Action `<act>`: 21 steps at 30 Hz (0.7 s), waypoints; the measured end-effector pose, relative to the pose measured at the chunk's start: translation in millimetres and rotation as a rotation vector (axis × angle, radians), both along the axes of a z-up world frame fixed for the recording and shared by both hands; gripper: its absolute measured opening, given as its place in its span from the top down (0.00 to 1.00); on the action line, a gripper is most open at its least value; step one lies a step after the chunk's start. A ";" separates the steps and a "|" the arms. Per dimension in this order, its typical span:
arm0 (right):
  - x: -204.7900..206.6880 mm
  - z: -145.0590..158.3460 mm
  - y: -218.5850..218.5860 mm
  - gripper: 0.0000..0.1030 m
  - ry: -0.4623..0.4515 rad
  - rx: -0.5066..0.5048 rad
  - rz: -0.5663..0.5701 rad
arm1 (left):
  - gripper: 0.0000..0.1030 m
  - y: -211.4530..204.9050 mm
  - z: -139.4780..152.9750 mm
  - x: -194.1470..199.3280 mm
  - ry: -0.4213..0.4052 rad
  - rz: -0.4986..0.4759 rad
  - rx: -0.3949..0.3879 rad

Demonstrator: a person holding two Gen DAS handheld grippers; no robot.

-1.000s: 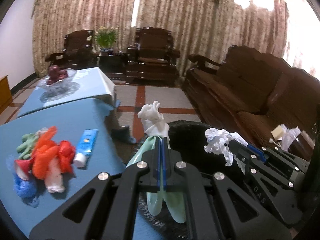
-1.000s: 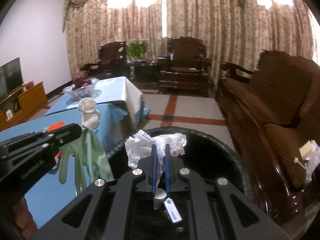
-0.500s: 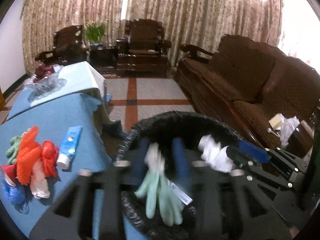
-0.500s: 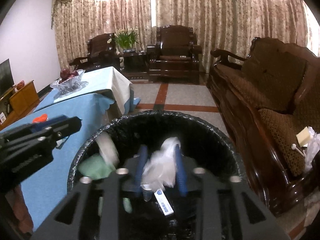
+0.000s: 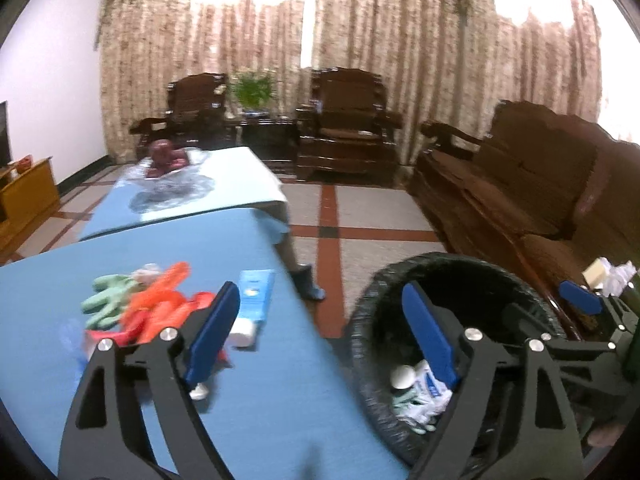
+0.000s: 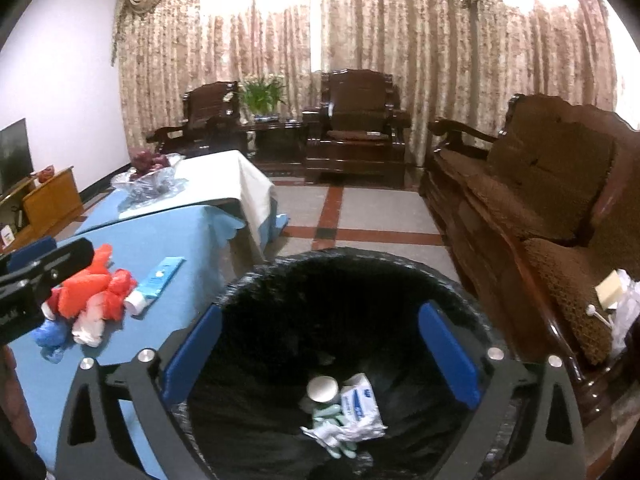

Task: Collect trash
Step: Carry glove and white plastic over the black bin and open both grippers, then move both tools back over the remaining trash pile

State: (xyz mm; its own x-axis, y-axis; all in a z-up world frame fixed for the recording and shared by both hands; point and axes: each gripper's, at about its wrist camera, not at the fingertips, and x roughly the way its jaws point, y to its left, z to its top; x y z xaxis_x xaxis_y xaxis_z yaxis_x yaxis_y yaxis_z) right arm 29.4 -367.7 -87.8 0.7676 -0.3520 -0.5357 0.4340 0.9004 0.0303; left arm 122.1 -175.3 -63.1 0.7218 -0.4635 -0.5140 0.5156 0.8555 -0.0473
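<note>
A black-lined trash bin (image 6: 280,280) stands beside the blue table (image 5: 248,400); it also shows in the left wrist view (image 5: 360,320). In it lie a green glove (image 6: 332,412), a white wrapper (image 6: 360,404) and a small cup (image 6: 322,388). My right gripper (image 6: 320,356) is open and empty above the bin. My left gripper (image 5: 322,332) is open and empty, over the table's edge by the bin. On the table lie orange and red gloves (image 5: 160,312), a green glove (image 5: 106,304) and a blue tube (image 5: 252,308).
A second table with a fruit bowl (image 5: 164,160) stands behind. A brown sofa (image 6: 540,208) runs along the right, with tissues on a side stand (image 6: 616,296). Wooden armchairs (image 6: 356,120) and a plant (image 6: 260,96) stand at the back.
Both grippers have opened and let go; the green glove and the white wrapper have dropped into the bin. The left gripper has swung left toward the table.
</note>
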 end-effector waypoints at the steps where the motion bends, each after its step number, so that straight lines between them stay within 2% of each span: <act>1: 2.5 0.8 4.2 0.06 -0.001 0.000 0.010 | 0.18 6.0 1.0 0.9 -0.002 0.013 0.001; 14: 51.4 7.7 81.9 0.06 -0.023 0.015 0.177 | 0.16 111.7 5.0 19.9 -0.031 0.257 0.035; 21: 75.5 8.1 114.4 0.06 -0.036 0.005 0.235 | 0.16 151.2 1.7 27.4 -0.028 0.343 0.033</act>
State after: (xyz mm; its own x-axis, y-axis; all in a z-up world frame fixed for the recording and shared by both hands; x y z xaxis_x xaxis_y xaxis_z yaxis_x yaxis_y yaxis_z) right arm 104.8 -253.3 -79.6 0.8468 -0.1586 -0.5077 0.2108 0.9764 0.0466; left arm 149.5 -24.1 -61.4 0.8468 -0.1749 -0.5023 0.1988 0.9800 -0.0061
